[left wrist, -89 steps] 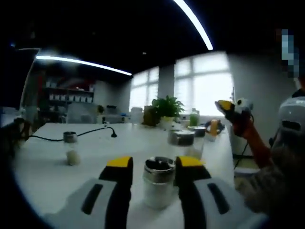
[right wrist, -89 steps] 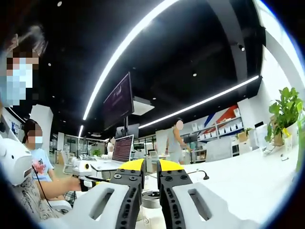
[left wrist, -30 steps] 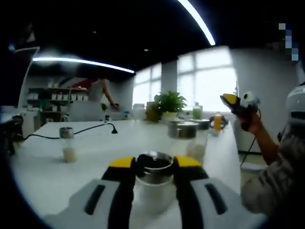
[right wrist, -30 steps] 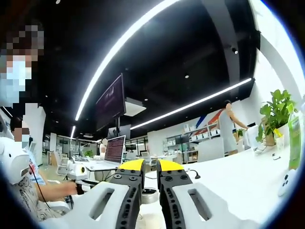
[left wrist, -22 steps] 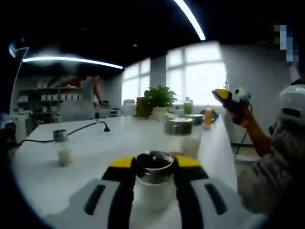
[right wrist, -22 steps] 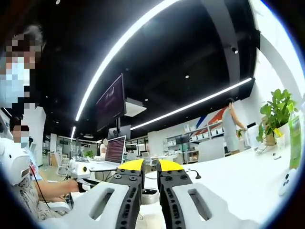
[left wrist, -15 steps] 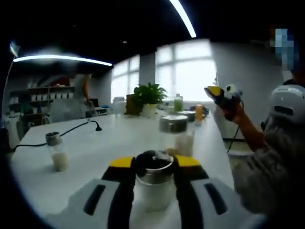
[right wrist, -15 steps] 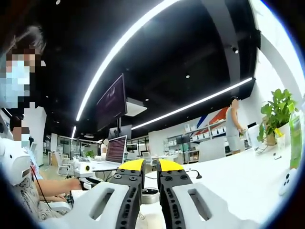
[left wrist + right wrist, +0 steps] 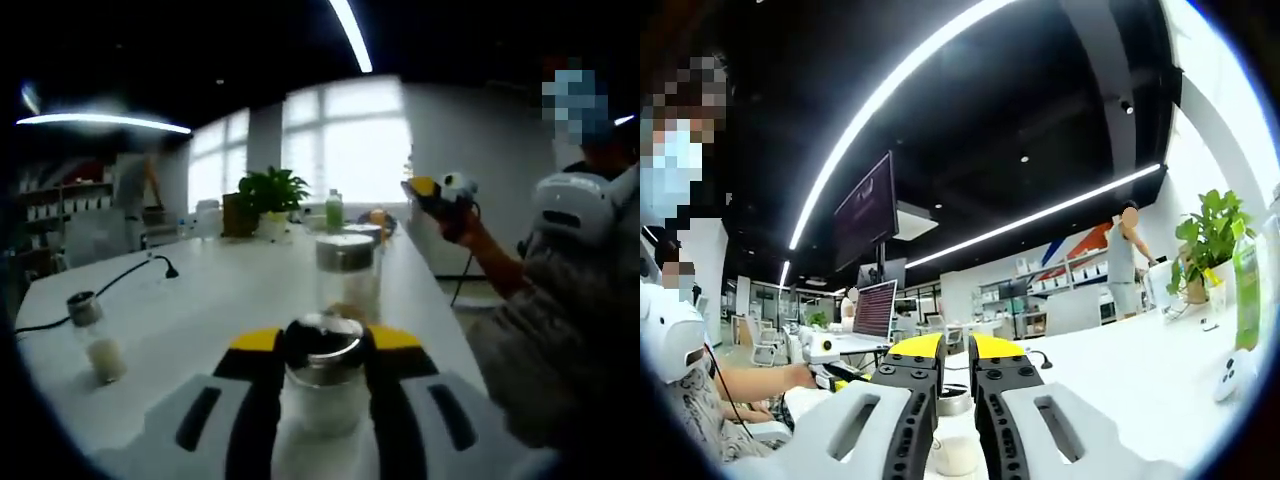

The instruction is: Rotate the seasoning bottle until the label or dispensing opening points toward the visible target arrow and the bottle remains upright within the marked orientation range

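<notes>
Since the earliest picture the left claw (image 9: 320, 345) has closed in on the seasoning bottle (image 9: 323, 385): then the bottle stood in an open gap between the yellow tips, now both tips press its sides just under the metal cap. The bottle stands upright on the white worktop (image 9: 220, 300), white contents showing through the glass (no arrow or label can be made out).

In the left gripper view I count three capped bottles: the clamped one nearest, a second bottle (image 9: 347, 275) directly behind it, and a small bottle (image 9: 95, 340) well apart to the left. A black cable (image 9: 110, 290) runs across the worktop beyond the small one. Farther back stand a potted plant (image 9: 268, 195) and a green bottle (image 9: 334, 210) before bright windows. At the right a person's hand holds the right claw (image 9: 428, 190) up, clear of the worktop.

In the right gripper view the right claw's (image 9: 955, 350) tips sit nearly together with only a thin slit between them, holding nothing; a metal-capped jar (image 9: 952, 405) shows low behind them. Beyond are a laptop (image 9: 872, 315), a hanging screen (image 9: 865, 210), and one standing person (image 9: 1124, 260) by the far shelves.
</notes>
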Demonstrator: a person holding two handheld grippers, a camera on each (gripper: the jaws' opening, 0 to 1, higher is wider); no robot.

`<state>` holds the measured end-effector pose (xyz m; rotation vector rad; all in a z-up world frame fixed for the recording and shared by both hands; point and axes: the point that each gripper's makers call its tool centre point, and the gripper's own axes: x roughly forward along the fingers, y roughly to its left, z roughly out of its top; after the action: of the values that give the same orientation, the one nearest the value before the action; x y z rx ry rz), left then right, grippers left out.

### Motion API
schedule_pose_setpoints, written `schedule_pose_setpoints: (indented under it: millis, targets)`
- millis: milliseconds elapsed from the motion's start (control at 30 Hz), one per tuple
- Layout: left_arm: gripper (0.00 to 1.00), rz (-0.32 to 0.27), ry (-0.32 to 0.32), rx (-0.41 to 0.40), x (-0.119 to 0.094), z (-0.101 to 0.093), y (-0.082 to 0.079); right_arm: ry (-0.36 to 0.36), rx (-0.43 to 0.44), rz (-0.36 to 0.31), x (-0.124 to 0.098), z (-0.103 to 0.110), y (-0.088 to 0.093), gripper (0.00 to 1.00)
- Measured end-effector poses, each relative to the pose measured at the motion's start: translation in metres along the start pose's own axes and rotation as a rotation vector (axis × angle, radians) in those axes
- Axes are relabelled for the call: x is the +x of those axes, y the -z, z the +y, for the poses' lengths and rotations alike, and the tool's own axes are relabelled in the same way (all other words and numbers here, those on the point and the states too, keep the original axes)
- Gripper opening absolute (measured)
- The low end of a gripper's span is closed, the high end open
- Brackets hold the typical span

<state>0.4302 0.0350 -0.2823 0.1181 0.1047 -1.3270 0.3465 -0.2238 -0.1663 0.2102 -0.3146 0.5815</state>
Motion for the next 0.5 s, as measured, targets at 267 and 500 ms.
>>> schedule_pose_setpoints:
  millis: [267,500]
  targets:
    - [0.33,-0.010,0.112,0.008,0.001,0.001,0.001,0.073,-0.016,0.000,-0.019,-0.003,-0.003,0.08]
    - [0.34,0.029,0.166,0.014,0.004,0.003,0.001,0.153,-0.046,-0.003,-0.039,-0.004,-0.010,0.08]
